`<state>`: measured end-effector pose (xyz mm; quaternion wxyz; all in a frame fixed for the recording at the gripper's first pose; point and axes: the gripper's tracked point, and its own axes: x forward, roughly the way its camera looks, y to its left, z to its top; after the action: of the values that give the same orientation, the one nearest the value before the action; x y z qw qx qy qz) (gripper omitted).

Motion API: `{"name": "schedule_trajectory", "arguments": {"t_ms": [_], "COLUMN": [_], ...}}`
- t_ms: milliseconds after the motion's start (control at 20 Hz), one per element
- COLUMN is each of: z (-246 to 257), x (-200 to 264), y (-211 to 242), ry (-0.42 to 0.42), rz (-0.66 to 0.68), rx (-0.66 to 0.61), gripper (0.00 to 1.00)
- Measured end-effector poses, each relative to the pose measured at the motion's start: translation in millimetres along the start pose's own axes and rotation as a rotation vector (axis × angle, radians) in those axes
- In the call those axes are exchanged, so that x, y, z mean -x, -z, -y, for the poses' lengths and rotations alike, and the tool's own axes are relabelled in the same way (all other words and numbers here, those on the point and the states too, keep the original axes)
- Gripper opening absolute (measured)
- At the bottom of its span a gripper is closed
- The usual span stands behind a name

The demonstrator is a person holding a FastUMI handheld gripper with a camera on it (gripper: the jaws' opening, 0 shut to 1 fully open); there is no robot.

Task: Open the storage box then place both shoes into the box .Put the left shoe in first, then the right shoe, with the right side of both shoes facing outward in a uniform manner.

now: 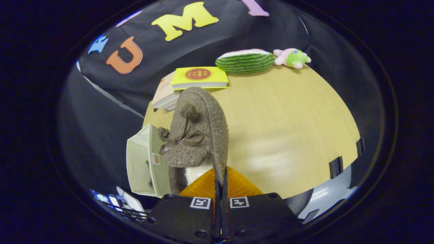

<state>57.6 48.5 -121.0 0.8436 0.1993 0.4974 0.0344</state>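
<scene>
Pinched nearly together, the gripper (220,183) fingers clamp the heel rim of a fuzzy grey-brown shoe (198,135) with a bow and pompoms, which hangs lifted above the wooden table (288,128). Just left of the shoe stands the pale storage box (140,162), its opening toward the shoe. I judge this as carrying a shoe to the box, though which shoe I cannot tell. Next, the move calls for swinging it left into the opening, right side outward. Books (200,78) and plush toys (264,59) sit far off.

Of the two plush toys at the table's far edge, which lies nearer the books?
The striped watermelon plush, right beside the yellow book; the pink-and-green toy lies beyond it.
</scene>
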Motion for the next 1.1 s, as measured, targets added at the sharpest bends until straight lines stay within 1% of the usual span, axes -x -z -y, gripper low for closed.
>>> {"name": "schedule_trajectory", "arguments": {"t_ms": [150, 300, 400, 550, 600, 700, 800, 950, 1100], "z": [-50, -97, -130, -168, -173, -174, -183, -200, -213], "x": [14, 24, 26, 19, 13, 1, -10, -26, -48], "y": [-8, 3, 9, 23, 30, 42, 42, 41, 53], "ry": [-0.041, -0.057, -0.075, -0.104, -0.100, -0.067, -0.061, -0.087, -0.120], "rz": [0.027, 0.021, 0.024, 0.011, -0.008, -0.046, -0.056, -0.060, -0.097], "rx": [0.046, 0.082, 0.128, 0.168, 0.193, 0.191, 0.186, 0.174, 0.123], "gripper": [0.07, 0.07, 0.07, 0.07, 0.07, 0.07, 0.07, 0.07, 0.07]}}
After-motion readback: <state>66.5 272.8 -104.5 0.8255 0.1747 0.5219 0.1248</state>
